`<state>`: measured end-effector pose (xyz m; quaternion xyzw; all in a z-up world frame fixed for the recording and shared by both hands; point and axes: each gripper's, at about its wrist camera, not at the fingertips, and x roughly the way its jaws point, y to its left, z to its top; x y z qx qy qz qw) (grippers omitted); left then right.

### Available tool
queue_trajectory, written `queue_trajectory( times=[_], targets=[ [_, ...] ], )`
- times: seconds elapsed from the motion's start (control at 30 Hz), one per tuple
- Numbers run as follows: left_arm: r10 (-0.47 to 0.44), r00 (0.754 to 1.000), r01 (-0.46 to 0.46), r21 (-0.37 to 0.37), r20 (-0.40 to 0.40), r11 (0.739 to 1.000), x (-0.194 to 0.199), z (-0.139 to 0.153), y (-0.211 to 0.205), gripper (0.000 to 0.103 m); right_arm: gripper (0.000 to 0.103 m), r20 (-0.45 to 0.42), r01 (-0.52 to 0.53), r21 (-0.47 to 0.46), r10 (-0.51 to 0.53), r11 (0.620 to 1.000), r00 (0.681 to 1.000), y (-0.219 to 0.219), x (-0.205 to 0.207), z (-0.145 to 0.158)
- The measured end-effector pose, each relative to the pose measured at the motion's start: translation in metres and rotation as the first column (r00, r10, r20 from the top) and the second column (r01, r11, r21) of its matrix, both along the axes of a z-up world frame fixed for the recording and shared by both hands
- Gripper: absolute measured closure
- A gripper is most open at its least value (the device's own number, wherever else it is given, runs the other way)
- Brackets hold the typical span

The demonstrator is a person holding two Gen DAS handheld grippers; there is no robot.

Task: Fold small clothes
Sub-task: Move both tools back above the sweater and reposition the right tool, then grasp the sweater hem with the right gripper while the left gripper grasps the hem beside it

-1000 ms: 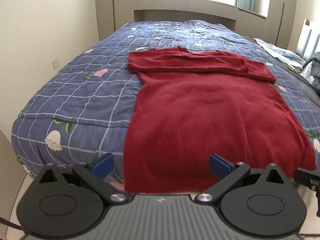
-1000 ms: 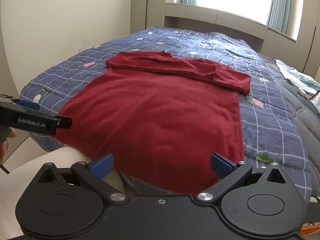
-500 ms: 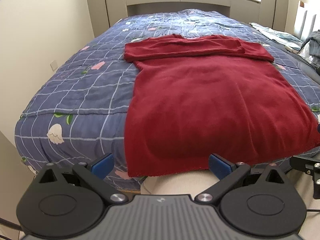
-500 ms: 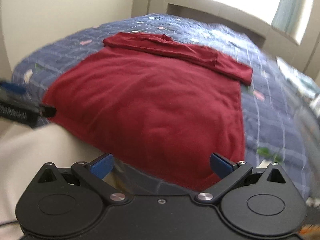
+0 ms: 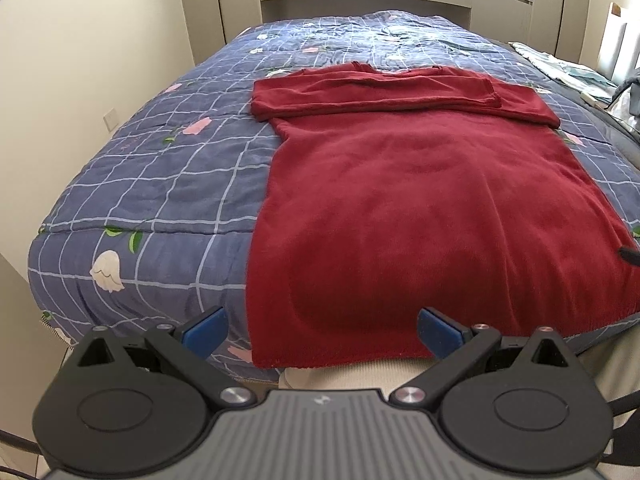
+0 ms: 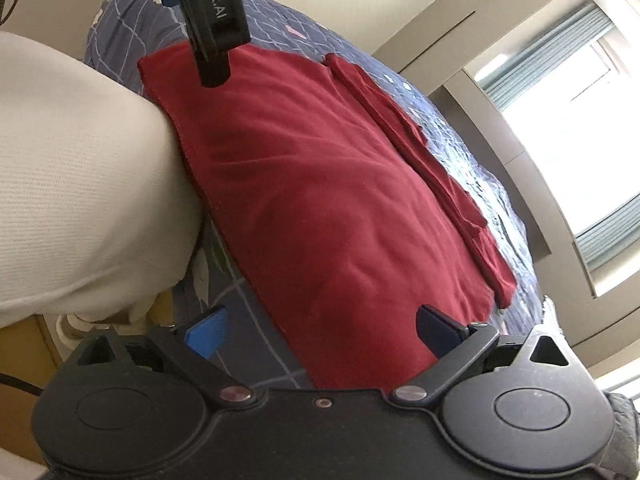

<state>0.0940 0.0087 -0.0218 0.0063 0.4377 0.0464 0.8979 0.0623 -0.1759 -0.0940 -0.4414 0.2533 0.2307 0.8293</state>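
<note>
Left gripper (image 5: 320, 330): jaws apart, empty, lower centre, now nearer the hem.
Right gripper (image 6: 318, 330): jaws apart, empty, newly rolled sideways, probably lining up a hem grasp.
Red sweater (image 5: 420, 208): flat mid-frame on quilt (image 5: 168, 168), sleeves folded across top.
Containers: none visible.

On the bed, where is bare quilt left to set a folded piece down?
Bare quilt lies between the red sweater and the wall-side edge, and beyond the folded sleeves toward the headboard. The far-side strip is narrow, with other clothes there.
</note>
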Motion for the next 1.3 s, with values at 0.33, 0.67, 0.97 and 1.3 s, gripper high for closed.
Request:
queue_trajectory(
  times=[0.33,0.67,0.97,1.3],
  targets=[
    [0.003,1.000,-0.003,-0.001,-0.019,1.000,0.010,-0.004,0.001,0.000,0.020,-0.035,0.008,0.035,-0.007,0.999,0.999,-0.002,0.017,-0.009],
    [-0.026,1.000,0.025,-0.045,-0.014,0.999,0.004,-0.009,0.006,0.000,0.039,-0.012,-0.018,0.090,0.019,0.996,1.000,-0.007,0.009,-0.002],
    [-0.067,0.998,0.068,-0.079,0.016,0.995,-0.012,-0.007,0.005,0.000,0.089,0.011,-0.056,0.116,0.055,0.992,0.998,-0.009,0.001,0.006],
    [-0.245,0.963,0.247,-0.004,0.114,0.969,-0.032,-0.001,-0.021,0.000,0.095,-0.226,0.102,0.420,-0.005,0.902,0.974,-0.032,0.045,0.078]
  ],
)
